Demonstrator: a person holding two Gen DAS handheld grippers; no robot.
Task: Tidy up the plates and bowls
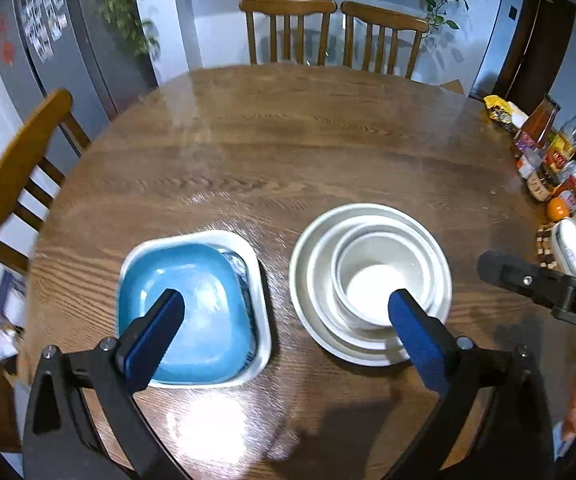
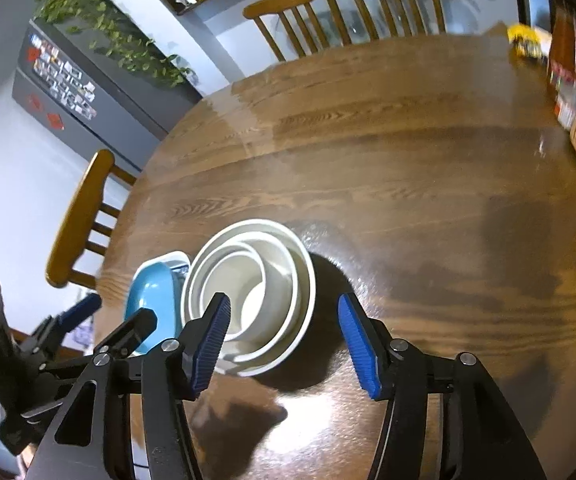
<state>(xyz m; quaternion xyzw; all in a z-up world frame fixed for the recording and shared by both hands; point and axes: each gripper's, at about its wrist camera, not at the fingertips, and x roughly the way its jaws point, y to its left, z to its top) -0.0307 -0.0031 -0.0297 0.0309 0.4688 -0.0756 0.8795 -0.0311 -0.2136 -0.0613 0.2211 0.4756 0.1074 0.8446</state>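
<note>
A blue square bowl (image 1: 191,312) sits nested in a white square dish (image 1: 261,280) on the round wooden table (image 1: 288,152). To its right stands a stack of round white bowls (image 1: 372,280), the smallest on top. My left gripper (image 1: 283,308) hovers over both stacks, wide open, with nothing between its blue pads. In the right wrist view the white stack (image 2: 255,292) and the blue bowl (image 2: 151,292) lie ahead. My right gripper (image 2: 283,312) is open above the stack's near right rim and holds nothing. The left gripper (image 2: 87,312) shows at the lower left.
Wooden chairs (image 1: 288,28) stand at the far side and one chair (image 1: 15,176) at the left. Bottles, jars and packets (image 1: 548,152) crowd the table's right edge, with oranges and a white object on a trivet (image 1: 568,248). A fridge (image 1: 51,40) stands at the back left.
</note>
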